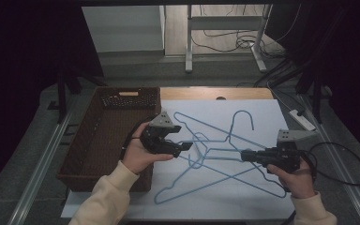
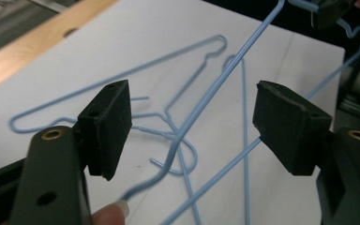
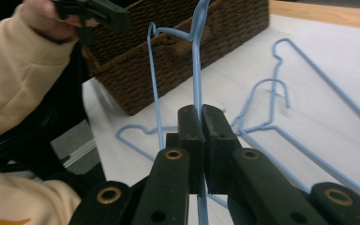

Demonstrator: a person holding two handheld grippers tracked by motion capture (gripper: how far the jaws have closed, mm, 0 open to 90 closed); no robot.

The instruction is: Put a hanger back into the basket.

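Dim, dark-edged high view; soft even light on the white sheet (image 1: 262, 117), blurred near fingers (image 2: 108, 126).

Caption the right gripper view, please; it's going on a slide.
Right gripper shut on a blue wire hanger, wicker basket beyond.

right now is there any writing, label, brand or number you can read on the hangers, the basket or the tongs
None: there is no readable text.
The light blue wire hangers are bare wire.
The dark brown woven basket has a pale tag on its far wall, too small to tell whether it bears text.
The black left tongs and right tongs show brass screw rings, no markings.
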